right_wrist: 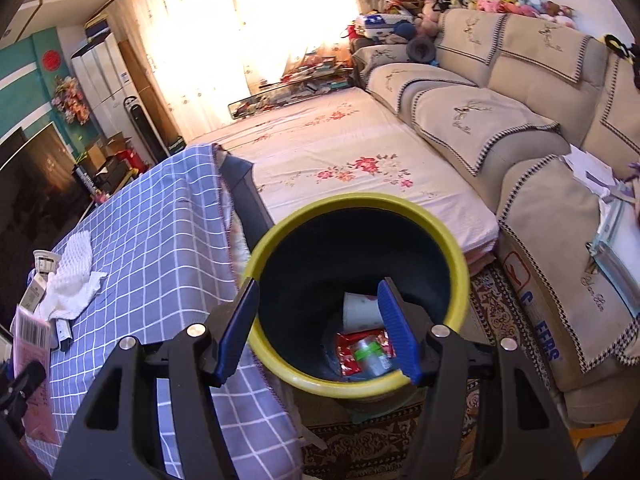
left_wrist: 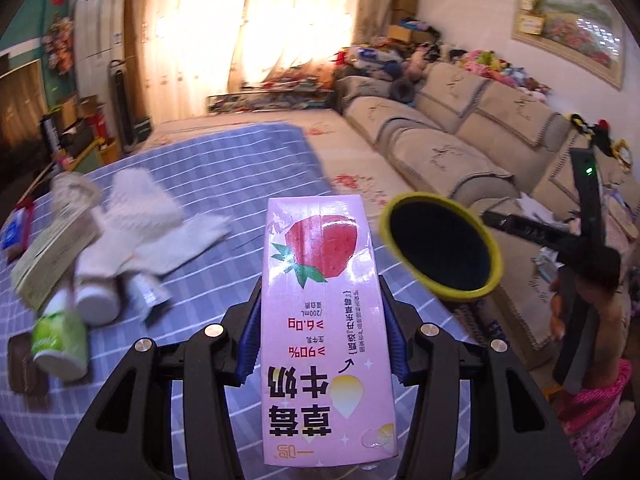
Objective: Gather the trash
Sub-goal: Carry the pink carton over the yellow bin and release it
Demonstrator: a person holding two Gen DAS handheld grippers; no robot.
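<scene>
Pink strawberry milk carton (left_wrist: 326, 328), pinched between the blue pads of the left gripper (left_wrist: 324, 324), above the blue checked table (left_wrist: 224, 168); its lower end is cut off by the frame. Right gripper (right_wrist: 320, 328) spread, its near rim of the yellow-rimmed trash bin (right_wrist: 356, 216) between the pads, contact unclear. Bin holds a red wrapper (right_wrist: 352, 350). Blurred trash pile (left_wrist: 80, 248) remains on the table.

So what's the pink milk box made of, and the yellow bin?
The milk box looks like glossy coated cardboard: flat printed sides, sharp folded edges, shiny glare spots. The bin seems to be smooth plastic with a rounded yellow rim and dark inside, though metal can't be ruled out.
</scene>
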